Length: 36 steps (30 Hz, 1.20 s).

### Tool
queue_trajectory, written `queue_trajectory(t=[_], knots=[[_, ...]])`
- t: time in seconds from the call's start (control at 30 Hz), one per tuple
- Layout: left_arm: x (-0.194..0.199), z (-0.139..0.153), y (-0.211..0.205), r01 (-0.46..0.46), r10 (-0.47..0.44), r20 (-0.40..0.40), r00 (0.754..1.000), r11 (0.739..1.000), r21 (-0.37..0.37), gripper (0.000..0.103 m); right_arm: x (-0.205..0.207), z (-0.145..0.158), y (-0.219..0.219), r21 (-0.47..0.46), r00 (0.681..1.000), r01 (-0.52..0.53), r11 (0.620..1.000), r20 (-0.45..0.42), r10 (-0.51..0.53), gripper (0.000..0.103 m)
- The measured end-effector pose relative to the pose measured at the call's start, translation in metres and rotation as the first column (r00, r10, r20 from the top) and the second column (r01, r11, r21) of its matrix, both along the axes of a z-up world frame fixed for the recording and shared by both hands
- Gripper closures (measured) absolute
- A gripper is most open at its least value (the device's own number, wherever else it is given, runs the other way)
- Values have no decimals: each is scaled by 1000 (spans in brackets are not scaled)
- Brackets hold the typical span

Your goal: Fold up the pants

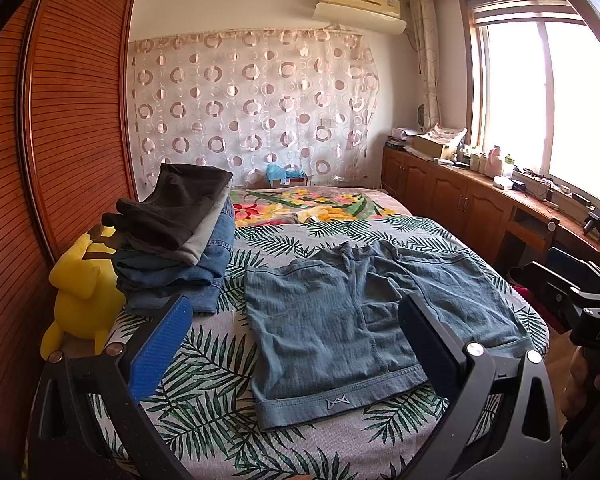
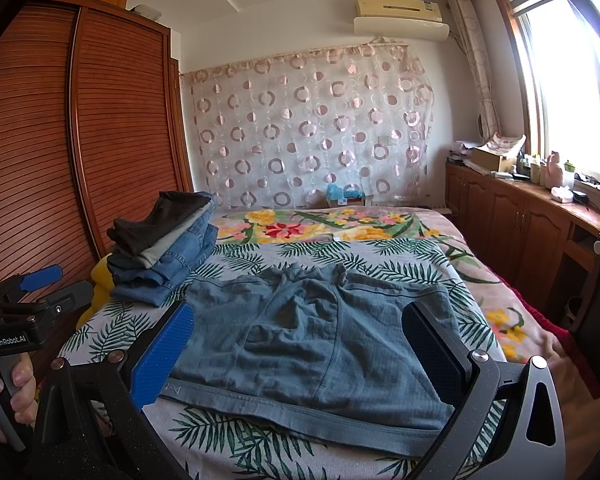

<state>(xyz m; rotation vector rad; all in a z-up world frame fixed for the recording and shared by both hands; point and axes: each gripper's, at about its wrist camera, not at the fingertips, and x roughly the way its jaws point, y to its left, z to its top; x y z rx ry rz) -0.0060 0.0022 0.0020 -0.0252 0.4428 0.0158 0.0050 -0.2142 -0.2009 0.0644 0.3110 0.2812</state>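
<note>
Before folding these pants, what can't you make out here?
- Pants: right hem, left wrist view, behind the left claw.
- Waistband logo, right wrist view, partly behind a finger of the right claw.
- Yellow plush: face hidden by the clothes stack.

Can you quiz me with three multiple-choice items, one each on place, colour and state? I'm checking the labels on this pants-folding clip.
1. Where is the clothes stack relative to the shorts?
A left
B right
C on top

2. What colour is the plush toy?
A red
B yellow
C white

3. How are the jaws of the left gripper?
A shut on shorts
B shut, empty
C open

Answers: 1 A, it sits toward the wardrobe side; 2 B, bright yellow beside the stack; 3 C, wide apart, holding nothing.
</note>
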Motion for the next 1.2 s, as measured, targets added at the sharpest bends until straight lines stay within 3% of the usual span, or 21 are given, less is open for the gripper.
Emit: queue_trajectory(t=[1.2], knots=[[1,1,-1,-3,3,-7,1000,1000,6,0,-1,0,0,-4,1000,0,1000,-2,0,0]])
